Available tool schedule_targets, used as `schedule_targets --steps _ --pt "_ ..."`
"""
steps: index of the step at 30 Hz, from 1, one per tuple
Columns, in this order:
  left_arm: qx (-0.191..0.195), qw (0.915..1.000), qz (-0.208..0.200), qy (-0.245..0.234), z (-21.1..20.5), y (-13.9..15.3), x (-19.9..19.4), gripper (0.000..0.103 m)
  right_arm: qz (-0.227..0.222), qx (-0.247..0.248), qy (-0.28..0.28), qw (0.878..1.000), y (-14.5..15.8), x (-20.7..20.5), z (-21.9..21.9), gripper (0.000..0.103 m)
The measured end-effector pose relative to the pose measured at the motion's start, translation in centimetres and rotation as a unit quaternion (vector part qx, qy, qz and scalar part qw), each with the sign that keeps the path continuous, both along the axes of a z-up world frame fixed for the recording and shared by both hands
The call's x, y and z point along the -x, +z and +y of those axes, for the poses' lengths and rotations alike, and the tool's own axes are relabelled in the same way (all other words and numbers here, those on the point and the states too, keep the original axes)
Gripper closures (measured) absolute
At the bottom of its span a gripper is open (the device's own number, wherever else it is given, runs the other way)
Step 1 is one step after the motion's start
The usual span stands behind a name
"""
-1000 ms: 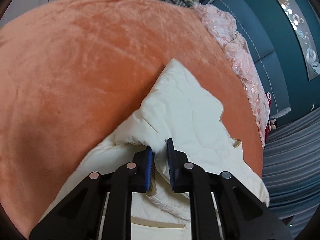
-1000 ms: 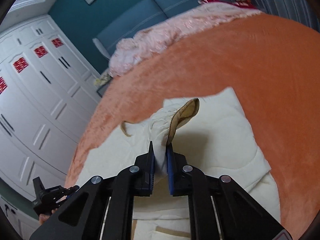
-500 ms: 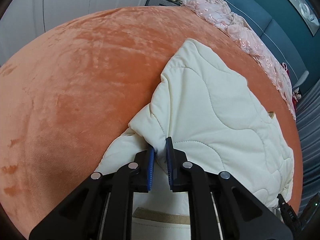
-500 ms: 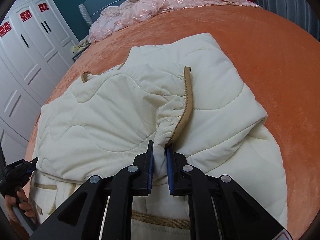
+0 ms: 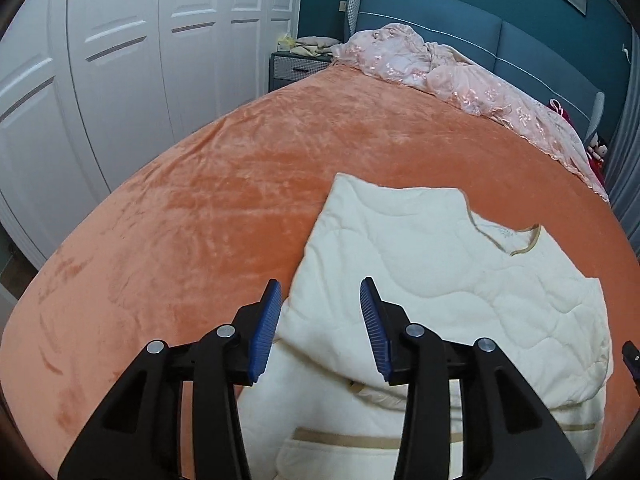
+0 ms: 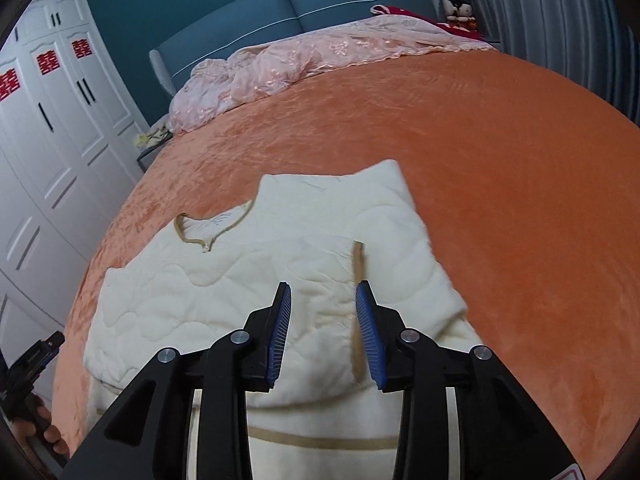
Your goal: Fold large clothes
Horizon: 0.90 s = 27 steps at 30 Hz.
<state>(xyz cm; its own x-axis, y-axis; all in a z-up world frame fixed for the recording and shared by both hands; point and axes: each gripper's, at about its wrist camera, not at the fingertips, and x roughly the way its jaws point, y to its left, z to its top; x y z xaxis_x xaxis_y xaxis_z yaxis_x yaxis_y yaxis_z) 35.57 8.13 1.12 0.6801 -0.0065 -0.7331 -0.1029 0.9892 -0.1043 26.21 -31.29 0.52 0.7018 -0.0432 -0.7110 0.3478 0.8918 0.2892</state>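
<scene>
A cream quilted jacket (image 5: 440, 280) with tan trim lies flat on the orange bed cover (image 5: 200, 200), its sleeves folded across the body. My left gripper (image 5: 320, 292) is open and empty, raised just over the jacket's left edge. In the right wrist view the jacket (image 6: 240, 280) fills the near bed. My right gripper (image 6: 322, 292) is open and empty above the folded sleeve, whose tan cuff (image 6: 357, 264) lies just beyond the right finger. The other gripper (image 6: 32, 364) shows at the far left edge.
A crumpled pink lace blanket (image 5: 460, 80) lies along the blue headboard (image 5: 500, 40). White wardrobe doors (image 5: 100, 80) stand left of the bed, with a small nightstand (image 5: 296, 66) beside them. Grey curtains (image 6: 560, 20) hang on the right side.
Both grippers laid the sleeves down on the jacket body, opened, and pulled back and up. The jacket now lies flat.
</scene>
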Motion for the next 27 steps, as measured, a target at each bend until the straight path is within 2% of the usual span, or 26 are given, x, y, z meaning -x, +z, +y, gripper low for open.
schedule_targets --steps 3,6,10,16,22,27 --pt "-0.018 0.9994 0.017 -0.023 -2.8 -1.1 -2.6 0.062 0.017 0.027 0.042 0.999 -0.7 -3.5 2.7 0.068" --pt "-0.043 0.9976 0.035 -0.041 -5.3 -3.3 -4.2 0.062 0.046 0.064 0.07 0.994 -2.9 -6.0 4.9 0.069" --pt "-0.055 0.9964 0.049 -0.042 -6.3 -6.4 -4.7 0.061 0.076 0.082 0.081 0.99 -6.3 -6.9 5.7 0.07" --pt "-0.063 0.9969 0.024 -0.04 -6.2 -8.7 -4.2 0.053 0.059 0.101 0.084 0.99 -8.0 -6.4 6.0 0.07" --pt "-0.065 0.9972 0.005 -0.036 -6.2 -9.4 -3.7 0.052 0.045 0.095 0.083 0.991 -8.5 -6.1 5.9 0.07" --pt "-0.087 0.9957 -0.003 -0.032 -6.8 -9.7 -3.5 0.052 0.037 0.097 0.082 0.991 -8.7 -5.8 5.8 0.07"
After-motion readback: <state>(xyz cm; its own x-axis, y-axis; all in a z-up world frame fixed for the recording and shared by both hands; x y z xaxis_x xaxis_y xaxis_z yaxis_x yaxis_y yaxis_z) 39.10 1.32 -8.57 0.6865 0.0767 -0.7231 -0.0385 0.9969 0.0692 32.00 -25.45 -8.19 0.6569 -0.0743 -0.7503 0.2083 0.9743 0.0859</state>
